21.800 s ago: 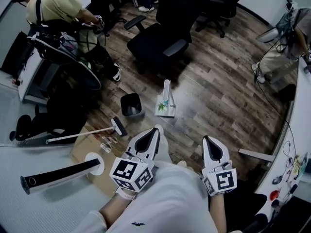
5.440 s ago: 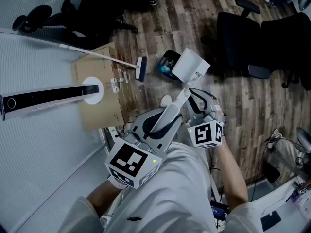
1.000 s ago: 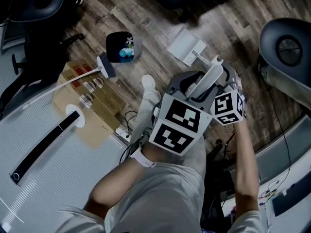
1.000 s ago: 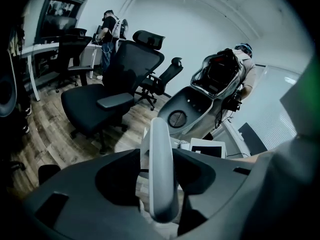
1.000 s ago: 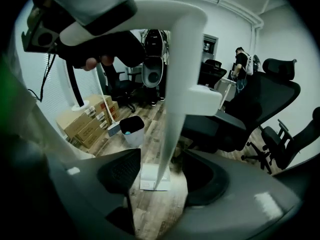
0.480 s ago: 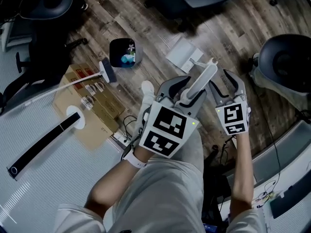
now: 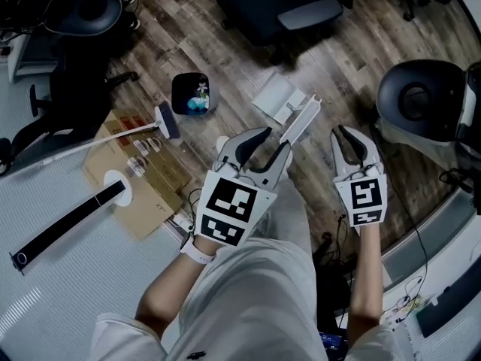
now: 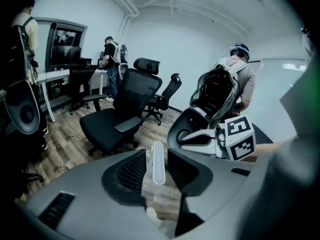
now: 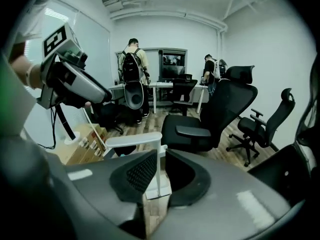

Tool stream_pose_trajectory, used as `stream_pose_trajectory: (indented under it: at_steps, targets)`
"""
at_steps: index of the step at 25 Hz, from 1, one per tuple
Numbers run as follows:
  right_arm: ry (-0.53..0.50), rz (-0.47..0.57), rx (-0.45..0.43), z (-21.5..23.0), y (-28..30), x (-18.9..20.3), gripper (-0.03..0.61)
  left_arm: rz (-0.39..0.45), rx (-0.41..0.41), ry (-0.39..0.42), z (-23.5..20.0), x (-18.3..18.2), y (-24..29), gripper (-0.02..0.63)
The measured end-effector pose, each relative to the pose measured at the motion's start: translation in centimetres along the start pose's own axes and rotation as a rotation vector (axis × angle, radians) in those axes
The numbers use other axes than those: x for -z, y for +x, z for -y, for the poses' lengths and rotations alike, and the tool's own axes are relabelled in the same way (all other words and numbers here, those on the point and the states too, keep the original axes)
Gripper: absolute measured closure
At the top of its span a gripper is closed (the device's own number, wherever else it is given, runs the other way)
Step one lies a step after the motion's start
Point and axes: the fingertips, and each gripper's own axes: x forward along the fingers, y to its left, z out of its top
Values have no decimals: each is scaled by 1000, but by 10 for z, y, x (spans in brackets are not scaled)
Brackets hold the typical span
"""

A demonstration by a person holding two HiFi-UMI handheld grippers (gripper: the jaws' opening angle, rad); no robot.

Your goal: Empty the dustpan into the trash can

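The white dustpan [image 7: 274,95] rests on the wood floor with its handle [image 7: 302,119] standing up toward me. To its left stands the small black trash can [image 7: 177,100], with blue and white litter [image 7: 197,101] inside. My left gripper [image 7: 276,138] hovers at the handle's top end. In the left gripper view the handle tip [image 8: 157,161] shows between the closing jaws of that gripper [image 8: 157,168], with a gap on each side. My right gripper [image 7: 346,132] hangs apart to the right. Its jaws are closing on nothing, and the dustpan [image 9: 155,188] shows through the gap of this gripper [image 9: 159,171].
A broom [image 7: 164,119] lies left of the can beside cardboard boxes [image 7: 143,175] and a black pole on a round white base [image 7: 113,189]. A black office chair [image 7: 278,6] stands beyond the dustpan and a round dark chair back [image 7: 417,100] at right. People stand in the background [image 9: 134,59].
Both grippers have lifted and drawn back from the dustpan handle. The right one has moved off to the right and narrowed. The dustpan stays on the floor.
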Motion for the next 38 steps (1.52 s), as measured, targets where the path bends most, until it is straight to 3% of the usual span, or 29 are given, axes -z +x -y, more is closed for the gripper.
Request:
stream_pose_trajectory:
  at_steps: [4,9,20,38]
  targets:
    - [25,2,-27,-8,-23,-17,529,109,-72,-22,-6,-23,-33,538]
    - [-9,50,-24,-14,-52,-51,529,204,-97,-38,-3,-42,-70,602]
    - [20,207,13,-17,-128,-118,529,340,-138,-37,10,-61,-134,607]
    - [67,302,60,-38,-210,-135,531,462,-138,15,33,-81,-198,607]
